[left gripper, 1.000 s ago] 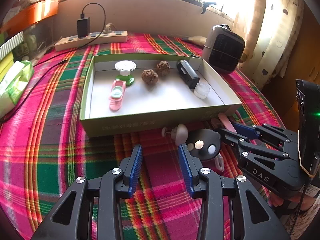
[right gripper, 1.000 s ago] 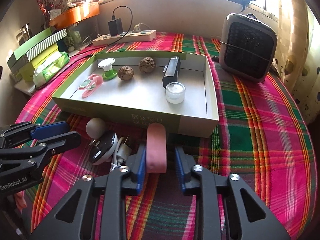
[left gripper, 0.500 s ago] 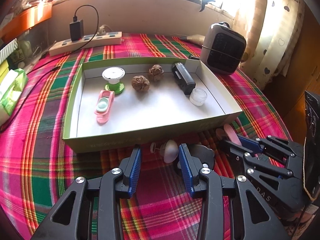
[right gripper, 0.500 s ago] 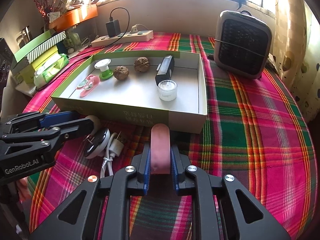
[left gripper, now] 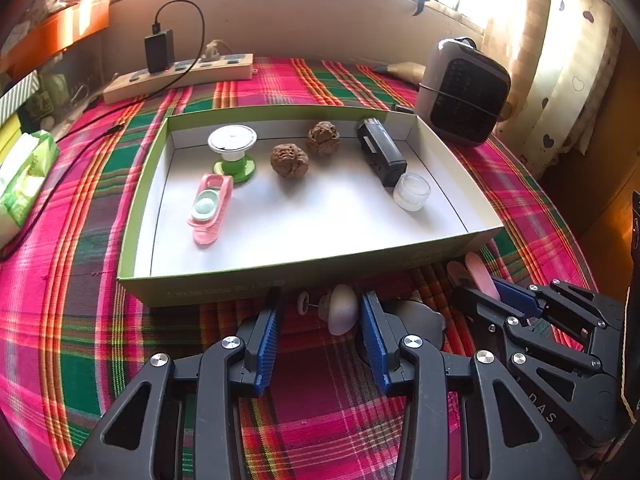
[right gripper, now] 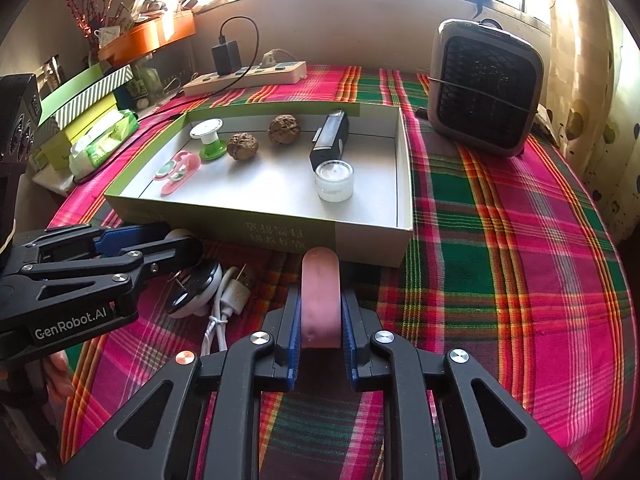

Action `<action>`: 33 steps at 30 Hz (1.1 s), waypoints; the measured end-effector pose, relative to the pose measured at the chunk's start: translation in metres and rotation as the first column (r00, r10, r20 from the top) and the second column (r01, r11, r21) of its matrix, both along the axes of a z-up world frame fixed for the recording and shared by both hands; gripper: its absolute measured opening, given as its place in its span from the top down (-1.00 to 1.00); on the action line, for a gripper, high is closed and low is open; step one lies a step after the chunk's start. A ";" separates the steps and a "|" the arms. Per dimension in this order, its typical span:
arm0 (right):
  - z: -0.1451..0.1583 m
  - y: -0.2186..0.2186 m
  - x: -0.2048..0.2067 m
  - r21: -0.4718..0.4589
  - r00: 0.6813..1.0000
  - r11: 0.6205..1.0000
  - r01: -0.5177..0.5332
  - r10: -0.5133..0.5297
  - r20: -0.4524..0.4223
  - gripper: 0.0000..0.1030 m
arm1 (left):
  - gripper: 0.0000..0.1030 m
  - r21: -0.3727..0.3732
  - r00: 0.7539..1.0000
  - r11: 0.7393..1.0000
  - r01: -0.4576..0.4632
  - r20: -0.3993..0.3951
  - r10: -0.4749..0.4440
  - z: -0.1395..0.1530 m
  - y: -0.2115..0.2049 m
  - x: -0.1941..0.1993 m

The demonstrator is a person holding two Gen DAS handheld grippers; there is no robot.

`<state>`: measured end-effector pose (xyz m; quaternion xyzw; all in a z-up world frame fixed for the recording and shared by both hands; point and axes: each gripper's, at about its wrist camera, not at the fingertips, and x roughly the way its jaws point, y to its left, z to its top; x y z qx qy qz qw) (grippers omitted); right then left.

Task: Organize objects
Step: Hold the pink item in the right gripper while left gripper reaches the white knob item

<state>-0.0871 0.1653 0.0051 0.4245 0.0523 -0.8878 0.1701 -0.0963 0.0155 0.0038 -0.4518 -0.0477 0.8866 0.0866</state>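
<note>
Black disc (left gripper: 420, 316) half hidden behind left gripper's (left gripper: 320, 316) finger. Pink strip's (right gripper: 320, 296) lower end lost between right gripper's (right gripper: 320, 320) pads. Box (right gripper: 280, 236) lettering too blurred to read. Tissue pack (left gripper: 20, 176) cut off at frame edge.

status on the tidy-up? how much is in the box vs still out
Six items already lie in the green box. The right gripper is shut on the pink strip. The left gripper, jaws opening, brackets the grey knob. Charger puck and cable remain outside.
</note>
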 end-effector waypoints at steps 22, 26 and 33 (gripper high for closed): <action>0.000 -0.001 0.000 0.003 1.000 1.000 -0.001 0.001 -0.001 0.63 | 0.28 -0.028 0.999 0.999 -0.041 -0.016 0.040 -0.002 -0.019 0.007; 0.000 -0.001 0.000 0.003 1.000 1.000 -0.001 0.001 -0.001 0.63 | 0.28 -0.031 0.999 0.999 -0.039 -0.024 0.038 -0.002 -0.020 0.007; 0.000 -0.001 0.000 0.005 1.000 1.000 -0.001 0.001 -0.002 0.63 | 0.35 -0.031 0.999 0.999 -0.039 -0.032 0.038 -0.002 -0.020 0.009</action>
